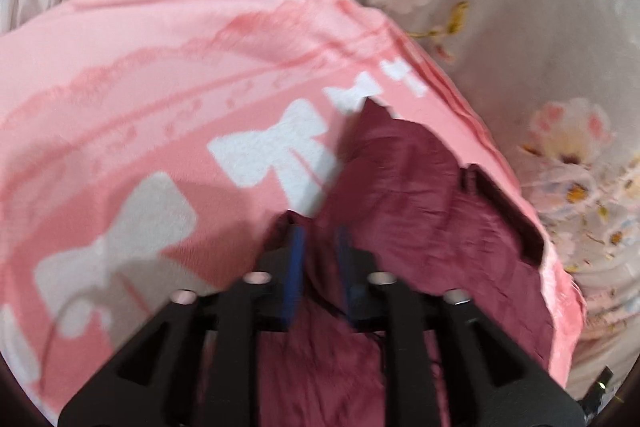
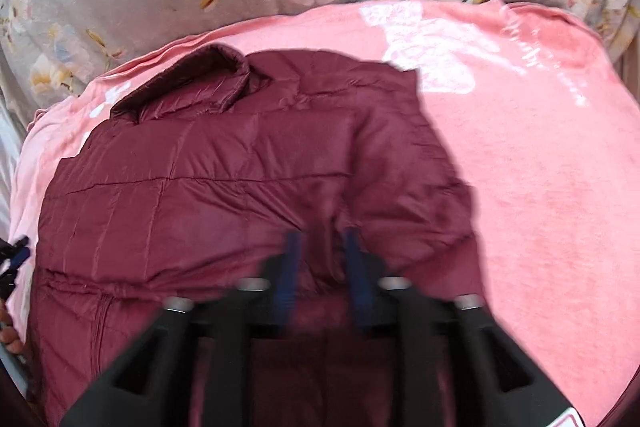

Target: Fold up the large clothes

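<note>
Maroon puffer jacket (image 2: 208, 195) spread across pink blanket (image 2: 540, 187), collar toward upper left, long axis crosswise. Right gripper (image 2: 323, 247) directly over its lower centre, jaws partly apart, gripping nothing. Left gripper (image 1: 320, 239) likewise part-open, above jacket's edge.

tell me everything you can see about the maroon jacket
The maroon jacket is a quilted, puffy coat of slightly shiny fabric, with stitched panels and a rolled collar at its far end. It lies spread and wrinkled on the pink blanket. A fold of its near edge sits between the pads of the right claw; grip unclear.
</note>
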`<action>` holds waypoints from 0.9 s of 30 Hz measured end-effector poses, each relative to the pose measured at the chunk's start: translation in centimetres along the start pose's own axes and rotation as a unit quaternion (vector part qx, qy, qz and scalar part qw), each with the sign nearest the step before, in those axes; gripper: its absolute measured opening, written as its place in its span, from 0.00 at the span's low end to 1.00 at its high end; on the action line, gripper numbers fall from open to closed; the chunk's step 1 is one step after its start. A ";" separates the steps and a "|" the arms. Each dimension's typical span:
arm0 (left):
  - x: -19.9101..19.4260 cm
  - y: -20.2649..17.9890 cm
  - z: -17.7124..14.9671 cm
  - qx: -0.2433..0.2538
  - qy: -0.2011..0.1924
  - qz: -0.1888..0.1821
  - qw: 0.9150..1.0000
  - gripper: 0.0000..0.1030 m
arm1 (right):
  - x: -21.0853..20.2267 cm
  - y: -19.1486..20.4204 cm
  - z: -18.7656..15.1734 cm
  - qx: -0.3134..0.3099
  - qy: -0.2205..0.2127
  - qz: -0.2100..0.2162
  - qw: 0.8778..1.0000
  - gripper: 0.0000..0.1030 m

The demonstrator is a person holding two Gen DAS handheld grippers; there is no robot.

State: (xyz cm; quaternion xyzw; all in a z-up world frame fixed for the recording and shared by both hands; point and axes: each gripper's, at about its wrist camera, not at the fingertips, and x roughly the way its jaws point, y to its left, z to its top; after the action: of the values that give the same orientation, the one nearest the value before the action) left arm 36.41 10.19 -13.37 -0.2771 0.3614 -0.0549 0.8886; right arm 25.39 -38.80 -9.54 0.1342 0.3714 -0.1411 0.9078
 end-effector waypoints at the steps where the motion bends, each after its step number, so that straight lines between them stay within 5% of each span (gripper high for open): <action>1: -0.9 -0.4 0.1 0.006 -0.004 -0.006 1.000 0.28 | -1.3 -0.2 -0.1 0.003 -0.022 -0.006 1.000 0.39; 5: -3.1 -4.7 1.1 0.043 -0.023 -0.026 0.999 0.27 | -3.5 2.2 1.5 -0.008 -0.042 0.043 0.998 0.28; 9: -0.5 -10.5 1.5 0.070 0.013 -0.055 0.996 0.27 | -2.1 6.7 3.8 -0.032 -0.035 0.091 0.995 0.23; 12: 3.6 -14.2 0.5 0.101 0.063 -0.043 0.992 0.27 | 0.5 9.6 4.3 -0.040 -0.004 0.105 0.994 0.22; 17: 7.2 -13.7 -2.3 0.129 0.095 0.006 0.987 0.14 | 3.9 12.0 1.8 -0.071 0.059 0.096 0.991 0.12; 27: 6.0 -10.8 -4.1 0.160 0.111 0.003 0.981 0.01 | 2.4 13.6 -2.7 -0.110 0.069 0.092 0.987 0.10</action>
State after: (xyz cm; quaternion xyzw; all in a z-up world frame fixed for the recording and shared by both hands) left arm 39.12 -2.53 -13.67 -0.1226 0.4448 -0.1394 0.8762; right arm 30.12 -25.65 -11.23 0.0764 0.4325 -0.0052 0.8984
